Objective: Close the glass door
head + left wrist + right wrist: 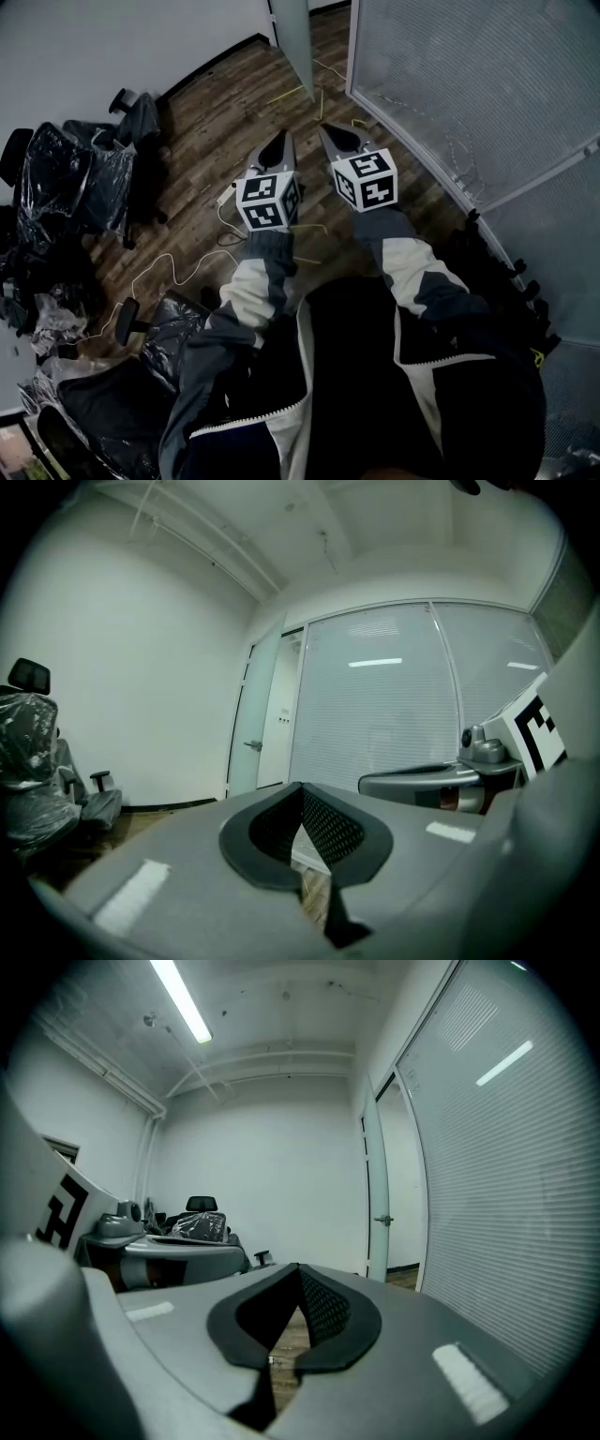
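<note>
Ahead of both grippers, at the far end of the wood floor (216, 122), the glass door (292, 42) stands open beside the frosted glass wall (469, 84). Its long axis is upright. From the left gripper view its face (265, 714) is turned partly toward the camera, with the handle (251, 745) near its left edge. From the right gripper view it is almost edge-on, a thin pale strip (377, 1185). The head view cuts off the door's top, and in both gripper views its foot is hidden behind the jaws; the handle is too small to make out in detail. The left gripper (283, 136) and right gripper (328, 131) are held side by side, well short of the door, each with its jaws together at the tips and nothing between them. Chairs wrapped in plastic (75, 178) crowd the left of the room.
</note>
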`<action>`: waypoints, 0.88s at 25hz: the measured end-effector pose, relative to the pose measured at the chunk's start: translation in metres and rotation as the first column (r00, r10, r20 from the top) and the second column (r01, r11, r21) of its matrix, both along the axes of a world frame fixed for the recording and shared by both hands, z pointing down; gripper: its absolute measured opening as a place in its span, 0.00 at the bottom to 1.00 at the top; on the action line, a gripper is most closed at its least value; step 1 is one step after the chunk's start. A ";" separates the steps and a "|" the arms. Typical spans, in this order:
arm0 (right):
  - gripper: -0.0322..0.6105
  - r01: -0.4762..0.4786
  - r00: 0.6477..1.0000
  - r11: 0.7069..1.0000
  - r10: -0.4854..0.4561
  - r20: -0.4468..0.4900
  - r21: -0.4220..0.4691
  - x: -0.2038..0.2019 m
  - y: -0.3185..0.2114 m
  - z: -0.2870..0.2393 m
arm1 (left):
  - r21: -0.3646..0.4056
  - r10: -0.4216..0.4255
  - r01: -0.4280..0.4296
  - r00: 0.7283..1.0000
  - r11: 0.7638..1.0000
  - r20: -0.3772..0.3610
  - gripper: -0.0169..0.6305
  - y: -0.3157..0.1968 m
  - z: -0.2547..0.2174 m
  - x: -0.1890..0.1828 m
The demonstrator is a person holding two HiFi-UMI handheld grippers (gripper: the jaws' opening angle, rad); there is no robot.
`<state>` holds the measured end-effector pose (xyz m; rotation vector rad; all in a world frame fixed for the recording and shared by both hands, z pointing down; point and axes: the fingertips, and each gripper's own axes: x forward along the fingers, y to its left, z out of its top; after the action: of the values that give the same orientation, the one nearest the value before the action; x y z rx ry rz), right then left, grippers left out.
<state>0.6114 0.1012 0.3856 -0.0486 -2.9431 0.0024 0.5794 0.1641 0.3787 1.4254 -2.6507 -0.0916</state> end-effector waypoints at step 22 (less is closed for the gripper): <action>0.06 0.054 0.997 0.998 -0.054 -0.056 0.012 -0.100 -0.033 0.035 | -0.062 -0.094 0.087 0.990 0.994 -0.108 0.03 -0.003 0.058 -0.111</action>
<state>0.5112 0.0686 0.4203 -0.1241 -2.8844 -0.0242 0.4684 0.1611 0.4368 1.2453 -2.6052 -0.0997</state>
